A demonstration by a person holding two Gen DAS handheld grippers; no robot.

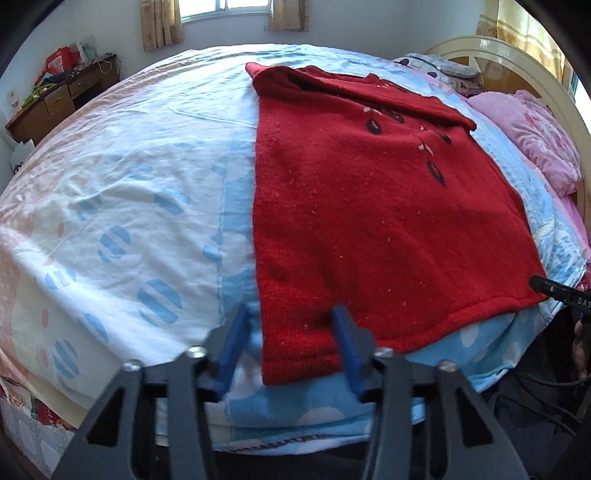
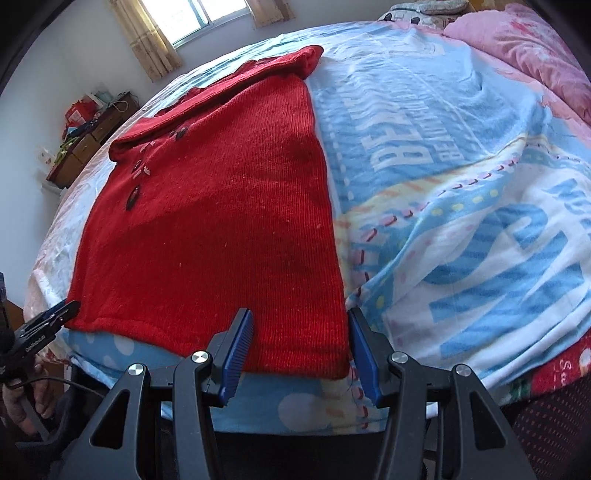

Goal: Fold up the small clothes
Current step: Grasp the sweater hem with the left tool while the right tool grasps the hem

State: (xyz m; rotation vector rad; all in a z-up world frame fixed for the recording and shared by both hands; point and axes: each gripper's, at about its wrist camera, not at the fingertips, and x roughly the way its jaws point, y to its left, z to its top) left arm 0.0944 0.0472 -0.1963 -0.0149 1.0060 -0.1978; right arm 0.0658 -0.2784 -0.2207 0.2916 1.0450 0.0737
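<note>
Now the red sweater (image 1: 369, 206) lies flat on the bed (image 1: 122, 177). The left claw (image 1: 291, 354) straddles its near-left hem corner, pads not pressing; the right claw (image 2: 301, 354) straddles the near-right corner, likewise released.

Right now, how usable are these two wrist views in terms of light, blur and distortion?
Left wrist view: daylight from the window, strong fisheye bulge in the bed, red sweater sharp, left gripper tips slightly soft. Right wrist view: same bulge, blown-out window glare, sweater knit crisp, dark corner vignetting.
</note>
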